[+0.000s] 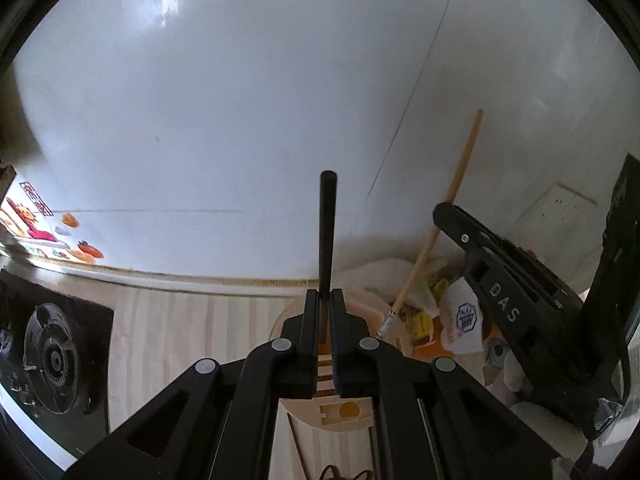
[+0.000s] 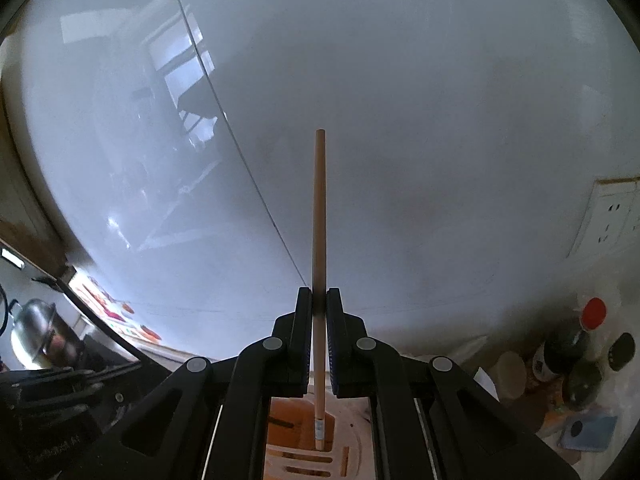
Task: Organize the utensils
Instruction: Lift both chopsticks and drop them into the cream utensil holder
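My left gripper (image 1: 325, 300) is shut on a black chopstick (image 1: 327, 232) and holds it upright over the wooden utensil holder (image 1: 360, 312). My right gripper (image 2: 319, 298) is shut on a light wooden chopstick (image 2: 319, 208), also upright, its lower tip down in an opening of the slotted wooden holder (image 2: 348, 440). In the left wrist view the right gripper (image 1: 512, 292) shows at the right with the wooden chopstick (image 1: 448, 208) leaning up from the holder.
A gas stove burner (image 1: 52, 352) sits at the left on the light wood counter (image 1: 192, 328). Bags and packets (image 1: 460, 316) crowd the corner. Bottles and jars (image 2: 576, 352) stand at the right. A wall socket (image 2: 612, 216) and white tiled wall are behind.
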Motion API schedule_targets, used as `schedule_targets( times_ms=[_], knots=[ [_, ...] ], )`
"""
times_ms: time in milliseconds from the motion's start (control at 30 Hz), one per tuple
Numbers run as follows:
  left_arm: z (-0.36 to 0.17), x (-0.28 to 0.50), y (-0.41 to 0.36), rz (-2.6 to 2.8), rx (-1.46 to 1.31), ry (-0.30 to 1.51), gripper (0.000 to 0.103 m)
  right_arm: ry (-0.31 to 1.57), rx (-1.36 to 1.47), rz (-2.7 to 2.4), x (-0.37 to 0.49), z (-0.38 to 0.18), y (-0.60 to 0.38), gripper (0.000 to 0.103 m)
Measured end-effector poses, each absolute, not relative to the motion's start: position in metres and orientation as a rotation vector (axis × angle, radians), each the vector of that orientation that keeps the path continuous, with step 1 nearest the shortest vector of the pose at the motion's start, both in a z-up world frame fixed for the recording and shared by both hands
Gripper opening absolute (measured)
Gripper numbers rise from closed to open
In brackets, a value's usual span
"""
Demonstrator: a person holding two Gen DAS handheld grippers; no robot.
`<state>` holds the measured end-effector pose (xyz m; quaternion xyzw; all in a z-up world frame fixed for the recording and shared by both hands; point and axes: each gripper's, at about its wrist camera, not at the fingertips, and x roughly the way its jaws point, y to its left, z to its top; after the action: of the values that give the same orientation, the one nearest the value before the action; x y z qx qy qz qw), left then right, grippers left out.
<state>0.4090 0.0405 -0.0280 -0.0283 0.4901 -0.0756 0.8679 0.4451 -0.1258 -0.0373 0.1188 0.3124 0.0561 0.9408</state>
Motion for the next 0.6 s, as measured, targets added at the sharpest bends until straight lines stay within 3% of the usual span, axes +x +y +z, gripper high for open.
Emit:
schedule_targets(
  times_ms=[367, 467, 500, 533, 600],
  knots=[
    [-0.036, 0.403, 0.050, -0.162, -0.142, 1.093, 0.005, 0.773, 0.201, 0.189, 0.454, -0.076, -0.107, 0.007],
    [-0.025, 0.396, 0.051, -0.143, -0.147, 1.076, 0.012, 0.838, 0.215, 0.224, 0.452, -0.086, -0.103, 0.008],
    [-0.021, 0.393, 0.051, -0.135, -0.147, 1.068, 0.022, 0.848, 0.217, 0.227, 0.451, -0.086, -0.103, 0.012],
    [-0.015, 0.389, 0.050, -0.124, -0.141, 1.052, 0.041, 0.854, 0.221, 0.233, 0.446, -0.086, -0.103, 0.021],
    [-0.007, 0.379, 0.053, -0.088, -0.128, 1.005, 0.068, 0.845, 0.233, 0.232, 0.434, -0.078, -0.116, 0.030]
  ],
)
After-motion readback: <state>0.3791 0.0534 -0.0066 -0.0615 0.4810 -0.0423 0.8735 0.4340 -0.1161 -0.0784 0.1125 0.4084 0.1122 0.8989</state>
